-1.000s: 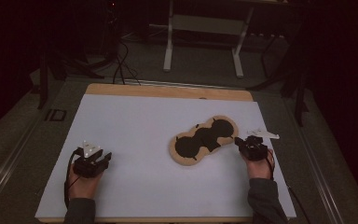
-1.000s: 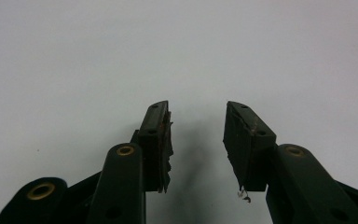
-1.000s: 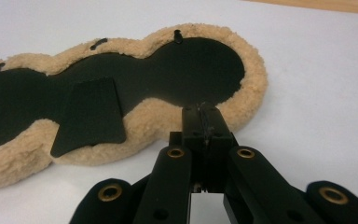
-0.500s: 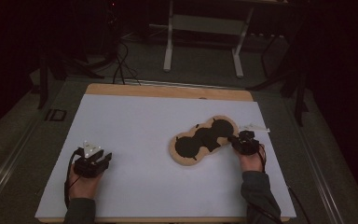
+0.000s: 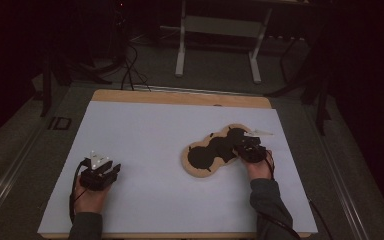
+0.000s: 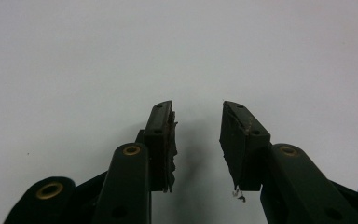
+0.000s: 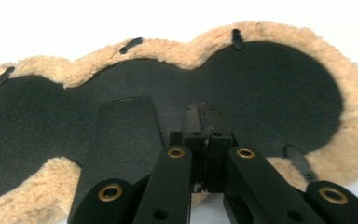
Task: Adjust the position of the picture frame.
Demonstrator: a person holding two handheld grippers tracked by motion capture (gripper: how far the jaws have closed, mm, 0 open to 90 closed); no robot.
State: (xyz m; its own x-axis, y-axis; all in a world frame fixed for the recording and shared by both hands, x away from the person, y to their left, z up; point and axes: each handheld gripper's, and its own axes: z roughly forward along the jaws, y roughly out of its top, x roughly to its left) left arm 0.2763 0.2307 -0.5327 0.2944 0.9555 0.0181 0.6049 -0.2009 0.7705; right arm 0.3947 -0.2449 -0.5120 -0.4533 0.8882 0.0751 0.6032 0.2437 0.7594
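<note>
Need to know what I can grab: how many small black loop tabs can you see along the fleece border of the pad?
4 in the right gripper view: one at the far left edge, two on the far border, one on the near border right of the jaws. The gripper may hide more.

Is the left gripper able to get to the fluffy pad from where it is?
Probably yes. Bare white table lies between the left gripper and the fluffy pad, with nothing in the way, though the right gripper is already on its far end.
</note>
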